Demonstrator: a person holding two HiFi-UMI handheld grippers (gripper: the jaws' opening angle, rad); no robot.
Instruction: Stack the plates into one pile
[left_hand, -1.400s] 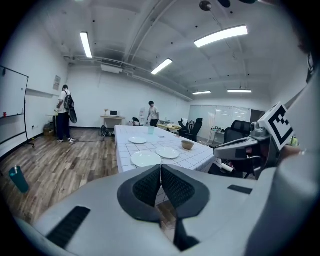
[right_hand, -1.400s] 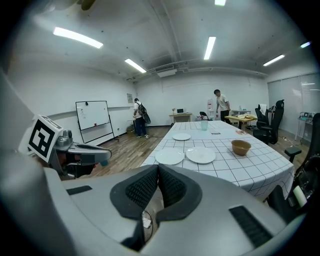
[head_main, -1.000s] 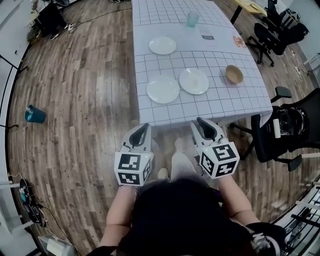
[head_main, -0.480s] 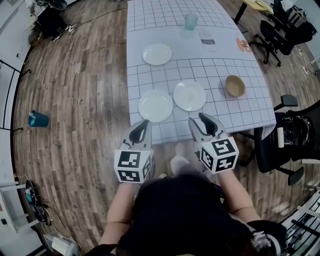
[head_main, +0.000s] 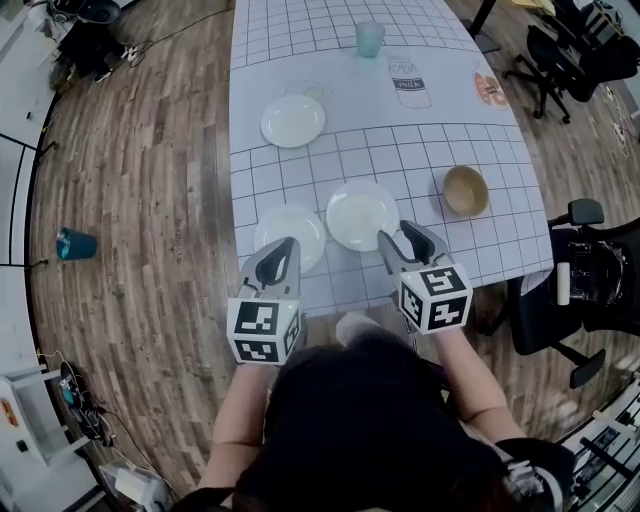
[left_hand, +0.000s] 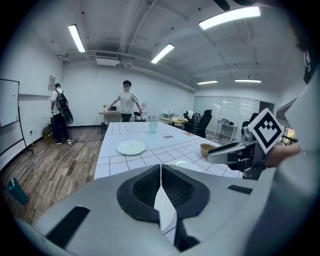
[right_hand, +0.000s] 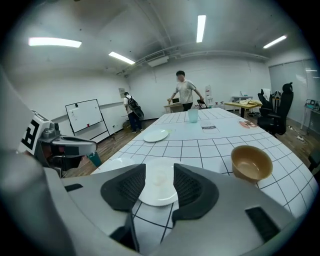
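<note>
Three white plates lie on the gridded white table (head_main: 300, 290): one far (head_main: 293, 120), one near left (head_main: 289, 228), one near middle (head_main: 362, 215). My left gripper (head_main: 283, 252) is shut and empty, at the table's near edge just behind the near-left plate. My right gripper (head_main: 400, 236) has just been opening and stands open just behind the middle plate. In the right gripper view that plate (right_hand: 158, 187) shows through the gap of the right gripper (right_hand: 159, 172), lying on the table untouched. The left gripper view shows the left gripper (left_hand: 160, 167) closed, with the far plate (left_hand: 131, 147) beyond.
A tan bowl (head_main: 466, 190) sits right of the middle plate, and a teal cup (head_main: 370, 39) stands far back. Printed cards (head_main: 408, 80) lie near it. An office chair (head_main: 590, 280) stands at the table's right. A blue bin (head_main: 72, 243) is on the floor. Two people (left_hand: 125, 102) stand far off.
Both grippers have moved forward from the floor side to the table's near edge. The right jaws have spread wider. The left jaws stay closed.
</note>
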